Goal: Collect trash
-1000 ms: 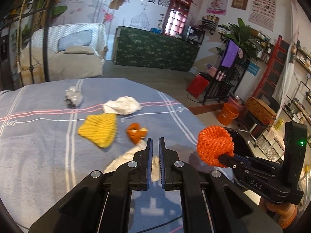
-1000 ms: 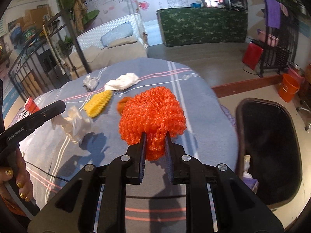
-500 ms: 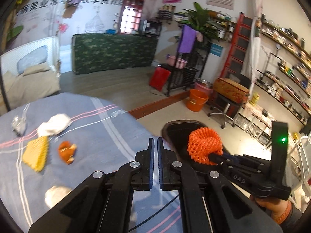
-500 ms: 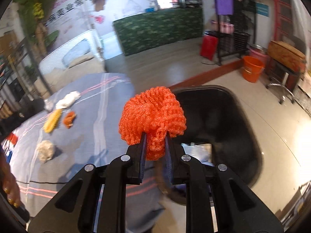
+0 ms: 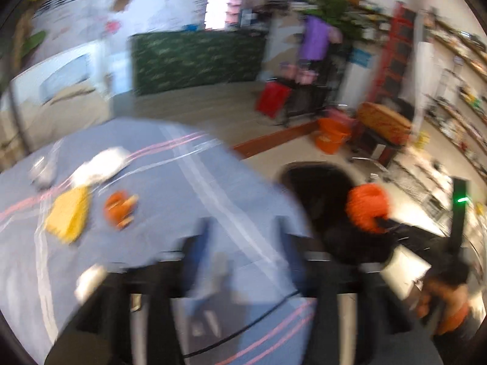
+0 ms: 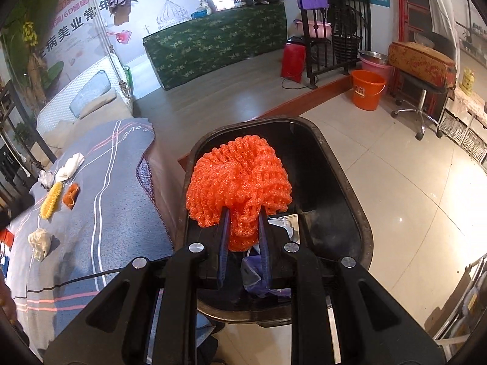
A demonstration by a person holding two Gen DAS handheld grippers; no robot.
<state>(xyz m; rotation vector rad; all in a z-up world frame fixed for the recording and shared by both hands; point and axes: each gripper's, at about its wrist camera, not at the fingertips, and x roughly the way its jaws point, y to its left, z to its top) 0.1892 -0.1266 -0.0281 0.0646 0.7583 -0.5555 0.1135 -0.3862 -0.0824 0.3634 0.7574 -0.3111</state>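
Orange foam net (image 6: pixel 239 179) bunched (roundish) — upright.

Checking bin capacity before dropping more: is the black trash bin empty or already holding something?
Not empty: inside the black plastic trash bin, white and purple scraps lie at the bottom, below the orange foam net.

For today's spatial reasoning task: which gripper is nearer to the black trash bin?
Right. The right gripper holds the orange foam net directly above the black trash bin. The left gripper, jaws just opened and empty, is over the blue tablecloth beside it.
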